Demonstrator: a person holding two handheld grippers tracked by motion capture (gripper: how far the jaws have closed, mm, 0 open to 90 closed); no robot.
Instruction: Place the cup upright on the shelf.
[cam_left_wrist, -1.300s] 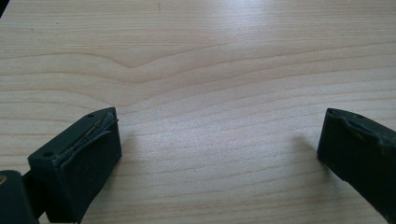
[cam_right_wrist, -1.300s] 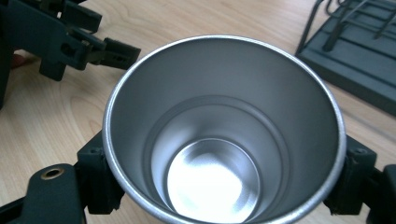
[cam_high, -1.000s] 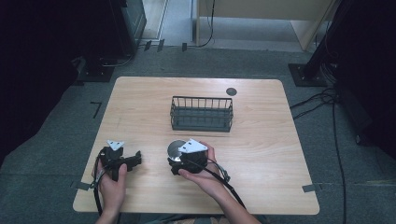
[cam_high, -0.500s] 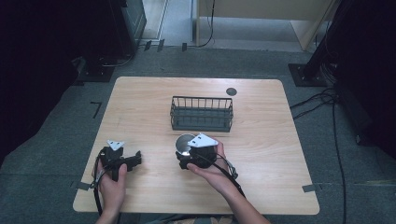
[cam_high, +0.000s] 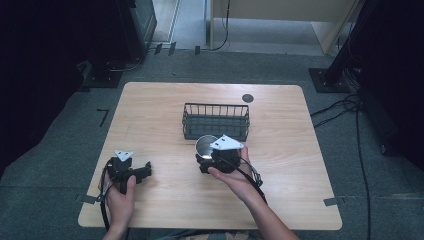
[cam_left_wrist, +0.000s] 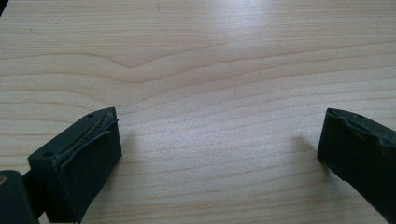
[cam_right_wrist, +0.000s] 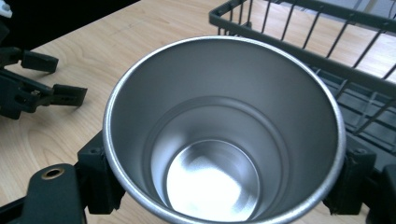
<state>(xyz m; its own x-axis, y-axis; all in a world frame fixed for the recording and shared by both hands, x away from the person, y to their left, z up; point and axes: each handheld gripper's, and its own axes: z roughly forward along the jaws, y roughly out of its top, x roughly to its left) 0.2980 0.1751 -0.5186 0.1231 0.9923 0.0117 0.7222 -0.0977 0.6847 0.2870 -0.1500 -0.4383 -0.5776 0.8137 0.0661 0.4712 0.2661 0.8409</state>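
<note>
Ahead of my left gripper (cam_high: 142, 172) I see bare table (cam_high: 150, 125), and nothing sits between its wide-apart jaws. My right gripper (cam_high: 207, 161) has its jaws closed round a steel cup (cam_right_wrist: 224, 135), and the black wire basket (cam_high: 216, 120) stands just beyond it, blocking the way forward. To its right the tabletop is free; to its left, a wooden gap separates the two grippers.

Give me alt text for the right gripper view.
A steel cup, empty and open end up, sits clamped between the right gripper's jaws. A black wire basket stands just beyond it on the wooden table.
</note>
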